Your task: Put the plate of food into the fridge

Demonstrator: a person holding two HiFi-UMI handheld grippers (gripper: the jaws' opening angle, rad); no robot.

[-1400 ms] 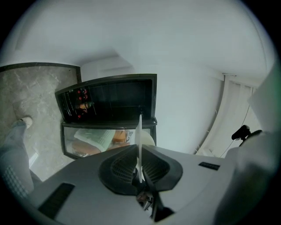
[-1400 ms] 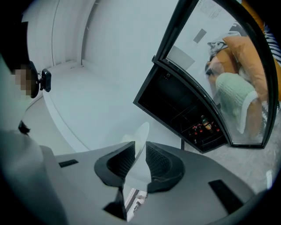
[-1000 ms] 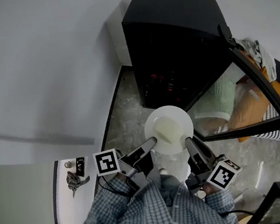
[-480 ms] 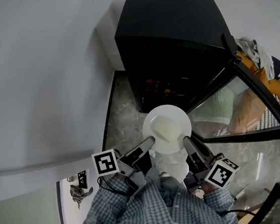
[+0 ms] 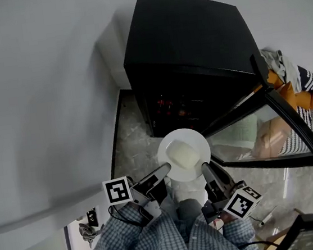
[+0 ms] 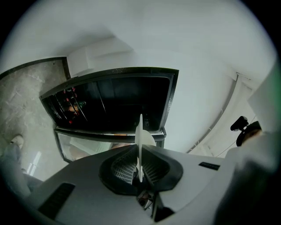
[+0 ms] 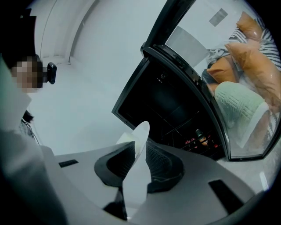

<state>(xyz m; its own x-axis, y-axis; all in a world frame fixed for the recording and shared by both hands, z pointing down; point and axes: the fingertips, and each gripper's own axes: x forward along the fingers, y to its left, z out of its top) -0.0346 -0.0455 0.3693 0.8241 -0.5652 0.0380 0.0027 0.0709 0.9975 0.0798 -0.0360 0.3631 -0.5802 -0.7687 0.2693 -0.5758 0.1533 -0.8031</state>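
Two grippers share the load. Nearest the head camera are the person's checked sleeves (image 5: pixel 154 241), and from them the left gripper (image 5: pixel 166 168) and the right gripper (image 5: pixel 206 167) reach forward to opposite sides of the white plate (image 5: pixel 197 140). Each gripper's own view shows the rim edge-on between its fingers (image 6: pixel 123 165): both pairs are clamped on the plate, left side and right side. The pale block of food (image 5: pixel 183 155) sits near the plate's middle, and the plate looks about level.

Below the plate lies the marbled floor (image 5: pixel 128 136). Just beyond stands the black fridge (image 5: pixel 191 38), its dark interior facing the person, with small reddish items (image 5: pixel 168 106) on a shelf inside. Its glass door (image 5: pixel 259 134) swings out to the right, and past it are orange and striped cushions (image 5: pixel 303 95).

Over the last second the person has carried the plate forward. The fridge now fills more of the head view than before, while both grips and the food's place on the plate look unchanged. The plate is still outside, its far rim at the foot of the opening. So I judge the approach nearly done; the remaining step is to slide it onto a shelf, keeping the right gripper off the door.
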